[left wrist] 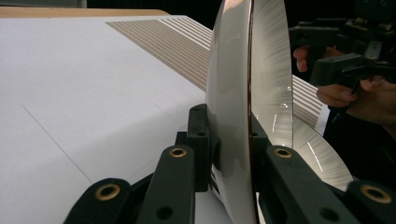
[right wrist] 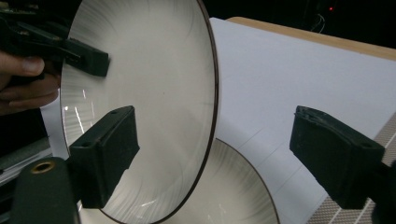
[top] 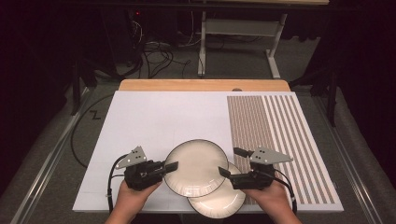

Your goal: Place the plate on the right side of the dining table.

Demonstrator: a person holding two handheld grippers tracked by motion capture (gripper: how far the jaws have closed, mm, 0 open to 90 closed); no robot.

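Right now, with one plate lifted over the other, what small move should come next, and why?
Probably bring the right hand-held gripper in a little further and close it on the rim of the upper plate. The left hand-held gripper already clamps that plate's opposite rim, above the lower plate. The right jaws stand open around the rim, not pressing it, so one side alone carries the plate.

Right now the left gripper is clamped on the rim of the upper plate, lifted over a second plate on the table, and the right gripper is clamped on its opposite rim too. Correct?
Not quite. The left gripper does clamp the upper plate above the second plate, but the right gripper is open: the right gripper view shows its jaws wide apart, with the rim between them and the pads not pressing on it.
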